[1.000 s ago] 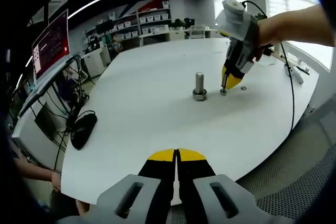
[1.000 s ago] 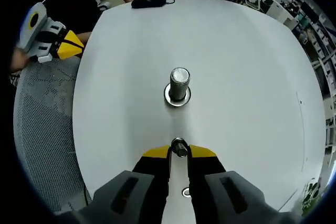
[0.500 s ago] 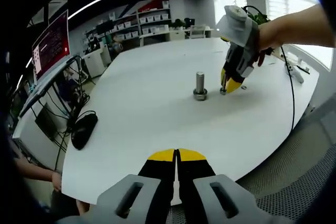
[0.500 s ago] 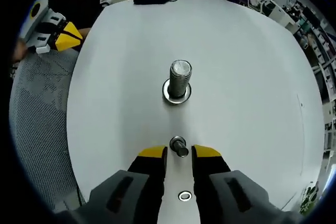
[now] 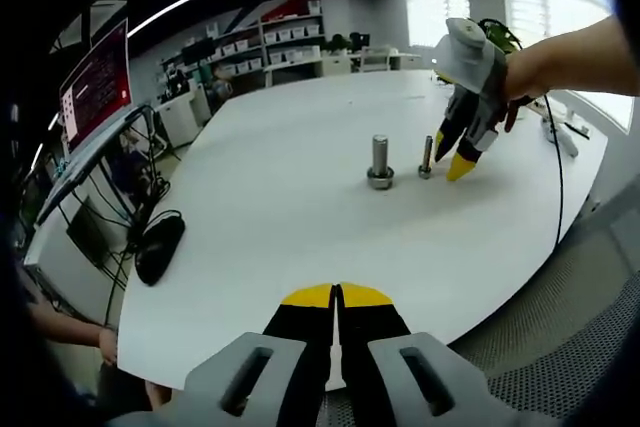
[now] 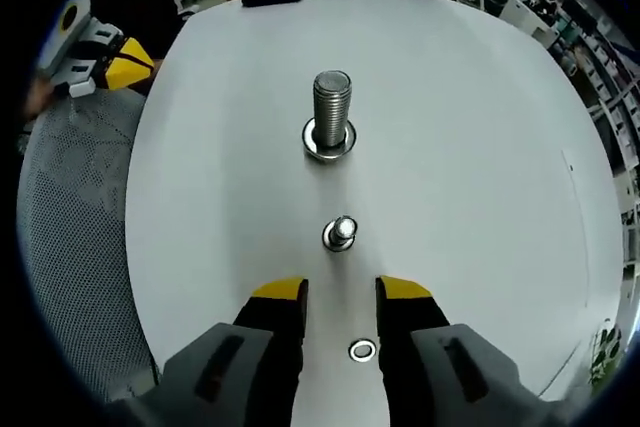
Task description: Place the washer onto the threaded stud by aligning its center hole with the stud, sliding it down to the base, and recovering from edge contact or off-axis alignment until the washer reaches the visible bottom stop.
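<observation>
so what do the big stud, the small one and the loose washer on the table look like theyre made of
Large threaded stud: bare grey metal, probably steel, with shiny thread ridges and a bright flat top. Small stud: also silvery metal with a glinting tip; its finish is too small to judge. Loose washer: a thin bright ring, likely plated steel. White table: smooth matte, maybe laminate.

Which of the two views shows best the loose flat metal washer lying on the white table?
The right gripper view: the loose flat metal washer lies flat on the white table between that gripper's open jaws, its round centre hole visible. In the left gripper view, that spot lies behind the right gripper, and I cannot make the washer out.
</observation>
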`<state>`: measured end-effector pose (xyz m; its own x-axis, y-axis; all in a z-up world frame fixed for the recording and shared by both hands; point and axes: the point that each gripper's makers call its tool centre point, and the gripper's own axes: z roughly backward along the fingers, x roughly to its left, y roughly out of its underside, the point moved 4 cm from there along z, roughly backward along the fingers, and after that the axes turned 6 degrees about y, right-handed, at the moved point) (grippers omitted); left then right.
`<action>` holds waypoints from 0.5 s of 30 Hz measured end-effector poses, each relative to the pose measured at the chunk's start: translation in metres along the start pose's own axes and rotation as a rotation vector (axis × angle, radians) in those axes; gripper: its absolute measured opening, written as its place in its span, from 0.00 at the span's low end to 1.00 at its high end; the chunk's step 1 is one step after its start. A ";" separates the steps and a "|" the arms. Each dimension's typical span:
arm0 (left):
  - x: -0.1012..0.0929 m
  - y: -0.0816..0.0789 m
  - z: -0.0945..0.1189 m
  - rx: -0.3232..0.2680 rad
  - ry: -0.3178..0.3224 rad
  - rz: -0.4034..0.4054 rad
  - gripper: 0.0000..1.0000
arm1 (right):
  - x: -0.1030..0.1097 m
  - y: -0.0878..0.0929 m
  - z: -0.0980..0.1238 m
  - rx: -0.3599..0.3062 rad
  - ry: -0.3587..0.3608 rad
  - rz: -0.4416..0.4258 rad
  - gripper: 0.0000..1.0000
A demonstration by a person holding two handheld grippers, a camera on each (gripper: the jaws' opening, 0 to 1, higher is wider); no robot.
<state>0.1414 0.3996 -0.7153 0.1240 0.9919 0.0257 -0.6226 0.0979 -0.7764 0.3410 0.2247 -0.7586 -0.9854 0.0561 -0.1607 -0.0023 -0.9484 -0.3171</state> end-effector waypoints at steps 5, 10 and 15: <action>0.000 0.000 0.000 0.001 -0.001 -0.001 0.00 | -0.001 0.011 0.003 0.014 -0.006 -0.008 0.30; 0.000 0.000 0.000 0.002 -0.001 0.000 0.00 | -0.006 0.022 0.007 0.015 0.003 -0.024 0.30; 0.000 0.001 0.000 0.004 -0.002 0.000 0.00 | -0.011 0.032 0.010 0.011 0.011 -0.068 0.30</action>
<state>0.1413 0.3998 -0.7160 0.1230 0.9920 0.0268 -0.6260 0.0985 -0.7736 0.3501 0.1905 -0.7581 -0.9809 0.1237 -0.1499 -0.0707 -0.9455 -0.3177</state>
